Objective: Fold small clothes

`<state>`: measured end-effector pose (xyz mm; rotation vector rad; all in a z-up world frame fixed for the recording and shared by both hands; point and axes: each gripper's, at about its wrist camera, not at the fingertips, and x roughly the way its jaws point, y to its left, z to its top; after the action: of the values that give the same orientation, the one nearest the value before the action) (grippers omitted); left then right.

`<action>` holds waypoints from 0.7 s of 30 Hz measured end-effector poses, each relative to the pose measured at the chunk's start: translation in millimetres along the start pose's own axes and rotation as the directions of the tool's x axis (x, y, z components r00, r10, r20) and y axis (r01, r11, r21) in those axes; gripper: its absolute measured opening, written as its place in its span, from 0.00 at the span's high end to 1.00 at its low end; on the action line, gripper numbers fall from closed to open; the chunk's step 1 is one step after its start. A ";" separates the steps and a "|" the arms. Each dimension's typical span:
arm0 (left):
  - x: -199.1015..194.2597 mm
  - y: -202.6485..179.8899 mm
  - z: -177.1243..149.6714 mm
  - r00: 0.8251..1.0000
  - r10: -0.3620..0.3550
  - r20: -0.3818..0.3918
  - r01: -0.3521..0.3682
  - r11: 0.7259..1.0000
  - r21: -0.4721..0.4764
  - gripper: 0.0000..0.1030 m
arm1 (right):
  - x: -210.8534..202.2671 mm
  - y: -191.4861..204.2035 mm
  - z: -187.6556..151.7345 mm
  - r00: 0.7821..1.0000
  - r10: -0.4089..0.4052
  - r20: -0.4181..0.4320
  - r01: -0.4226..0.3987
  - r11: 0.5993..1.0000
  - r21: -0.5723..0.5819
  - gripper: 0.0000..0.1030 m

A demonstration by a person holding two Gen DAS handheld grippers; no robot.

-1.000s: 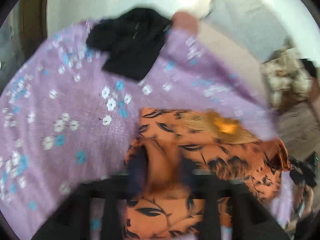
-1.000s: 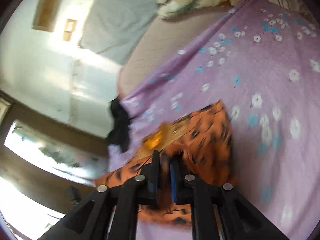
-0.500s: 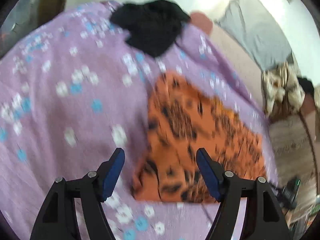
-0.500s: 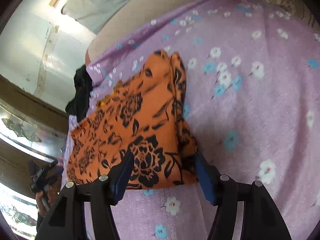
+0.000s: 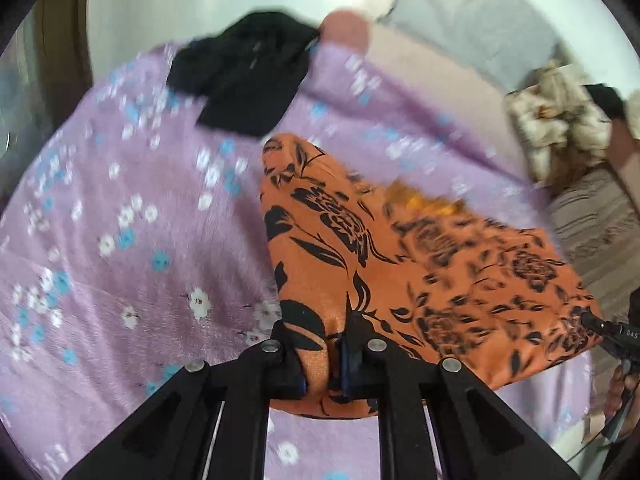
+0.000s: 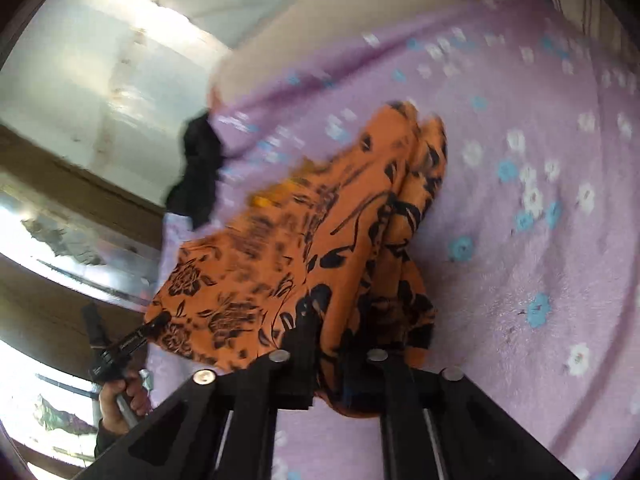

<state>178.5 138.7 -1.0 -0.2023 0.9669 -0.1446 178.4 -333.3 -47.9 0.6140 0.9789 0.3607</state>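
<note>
An orange garment with black flowers (image 5: 400,260) lies folded on a purple flowered bedspread (image 5: 120,240). Its near edge is raised off the bed. My left gripper (image 5: 324,344) has its jaws closing, and the pads pinch the near left corner of the cloth. In the right wrist view the same orange garment (image 6: 320,240) hangs in folds from my right gripper (image 6: 328,344), which is shut on the near right corner. A black garment (image 5: 244,72) lies at the far edge of the bed.
A cream patterned blanket (image 5: 556,128) and a grey pillow (image 5: 480,12) lie beyond the bedspread, with striped fabric (image 5: 600,232) at the right. In the right wrist view the purple bedspread (image 6: 520,160) spreads to the right, and a person's hand (image 6: 120,396) holds the other gripper's handle.
Half a second ago both grippers stood open over the garment's near edge as it lay flat. Now both are closed on that edge and have raised it off the bed.
</note>
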 end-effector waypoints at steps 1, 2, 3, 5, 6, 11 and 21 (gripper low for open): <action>-13.3 -2.8 -4.9 1.000 -0.007 0.009 0.007 1.000 0.015 0.88 | -15.0 4.4 -6.7 1.000 0.012 0.007 -0.012 1.000 -0.006 0.95; -22.3 -6.1 -12.9 1.000 -0.017 0.010 0.016 0.999 0.034 0.88 | -29.8 7.0 -17.9 1.000 0.010 0.013 -0.010 1.000 -0.018 0.95; -30.0 -8.1 -26.2 1.000 -0.030 -0.006 0.030 0.998 0.058 0.88 | -42.3 3.6 -33.1 1.000 0.010 0.012 -0.009 1.000 -0.015 0.95; -23.1 -5.4 -49.0 0.997 -0.048 -0.060 0.051 0.997 0.055 0.86 | -47.7 -11.7 -58.8 1.000 -0.015 -0.016 0.015 1.000 0.007 0.94; -12.7 -3.9 -61.7 0.995 -0.045 -0.092 0.051 0.997 0.062 0.81 | -40.2 -29.4 -79.9 0.997 -0.061 -0.048 0.061 0.998 0.005 0.91; 34.1 22.4 -110.2 0.983 0.063 -0.172 -0.048 0.994 0.093 0.61 | -12.5 -92.8 -130.7 0.981 -0.132 -0.143 0.146 0.985 0.090 0.78; 34.3 30.6 -29.4 0.996 -0.007 -0.087 0.012 0.998 0.055 0.52 | -3.3 -67.7 -42.6 0.990 -0.143 0.000 0.143 0.990 0.009 0.39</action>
<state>174.4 158.0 -51.9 -0.1511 1.0476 -0.1901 141.2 -374.1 -105.9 0.5480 1.0181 0.2291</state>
